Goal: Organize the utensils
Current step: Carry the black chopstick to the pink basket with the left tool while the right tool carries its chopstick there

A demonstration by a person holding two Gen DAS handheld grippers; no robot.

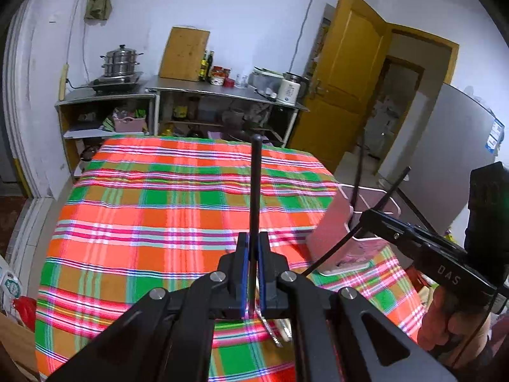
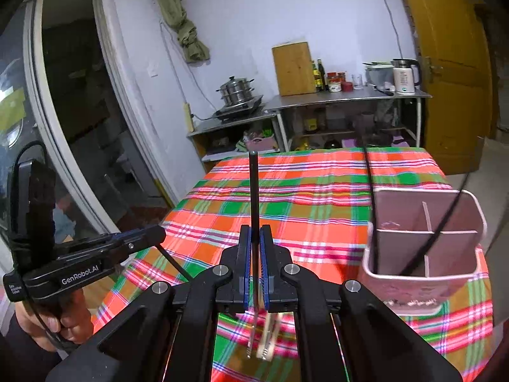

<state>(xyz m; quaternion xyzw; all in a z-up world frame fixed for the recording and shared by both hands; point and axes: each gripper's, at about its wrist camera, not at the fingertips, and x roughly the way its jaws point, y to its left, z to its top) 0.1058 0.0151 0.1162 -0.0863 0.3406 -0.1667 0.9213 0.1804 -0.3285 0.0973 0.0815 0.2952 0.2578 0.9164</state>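
My left gripper (image 1: 253,242) is shut on a black chopstick (image 1: 255,187) that stands up from between its blue pads. My right gripper (image 2: 254,235) is likewise shut on a second black chopstick (image 2: 254,191). Both are above the plaid tablecloth (image 1: 152,210). In the left wrist view the right gripper (image 1: 366,215) is at the right, its chopstick (image 1: 388,194) slanting in front of the pink utensil holder (image 1: 327,232). In the right wrist view the left gripper (image 2: 160,234) is at the left. The pink holder (image 2: 413,289) has dividers, and two thin dark sticks (image 2: 370,207) lean in it.
Blurred pale and metal utensils (image 2: 264,340) lie on the cloth under my right gripper. Metal shelves (image 1: 222,90) with a steamer pot (image 1: 121,62), bottles and a kettle (image 2: 404,78) stand past the table's far edge. A yellow door (image 1: 346,73) is at the right.
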